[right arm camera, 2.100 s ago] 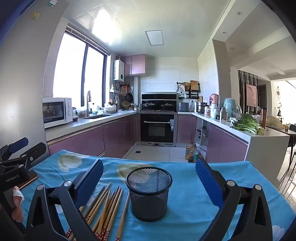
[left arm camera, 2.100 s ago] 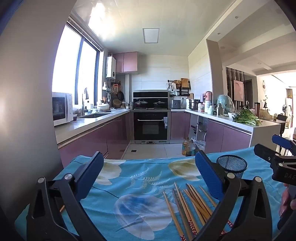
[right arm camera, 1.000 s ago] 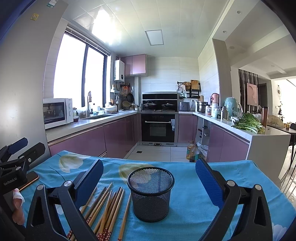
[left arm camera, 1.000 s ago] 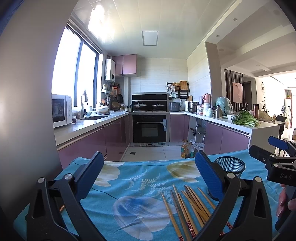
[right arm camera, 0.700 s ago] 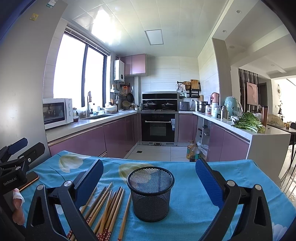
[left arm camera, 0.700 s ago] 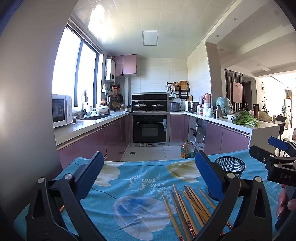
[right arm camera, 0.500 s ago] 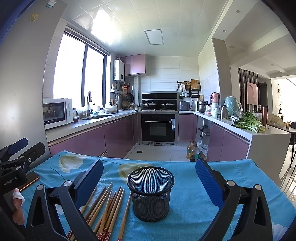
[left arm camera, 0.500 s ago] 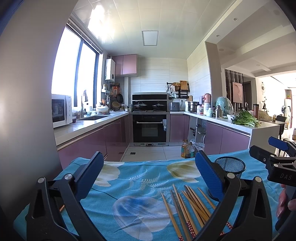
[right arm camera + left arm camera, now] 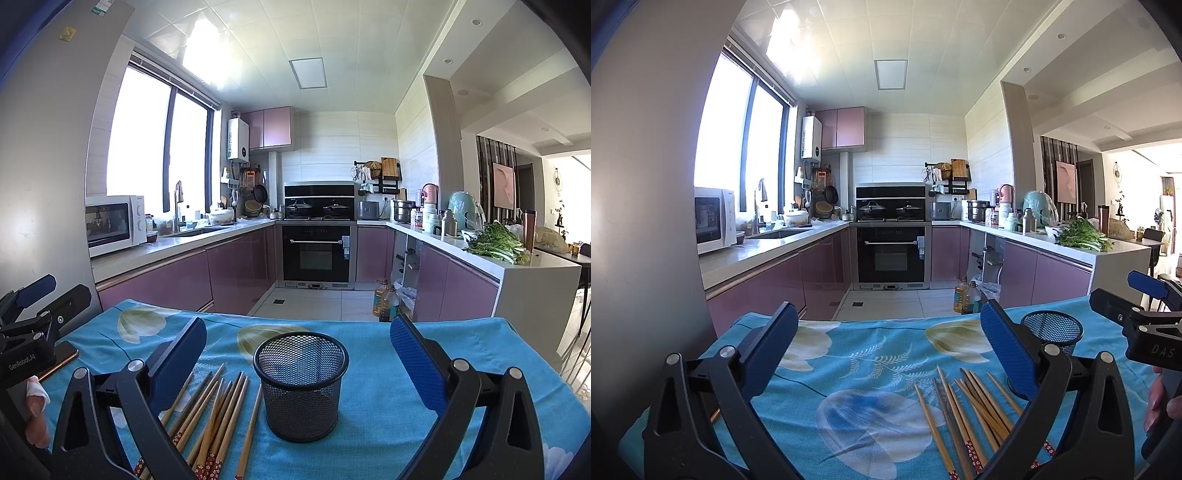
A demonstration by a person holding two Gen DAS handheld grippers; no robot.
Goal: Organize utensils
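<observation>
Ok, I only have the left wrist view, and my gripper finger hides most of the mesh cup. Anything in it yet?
Observer: No. The mesh cup stands upright and empty.
Operator: Is the right gripper holding it?
Observer: No. The right gripper is open, its jaws wide on either side of the cup and clear of it.
Operator: Where do the chopsticks sit relative to it?
Observer: The chopsticks lie flat on the cloth to its left. The nearest runs close to its base; I cannot tell whether it touches.
</observation>
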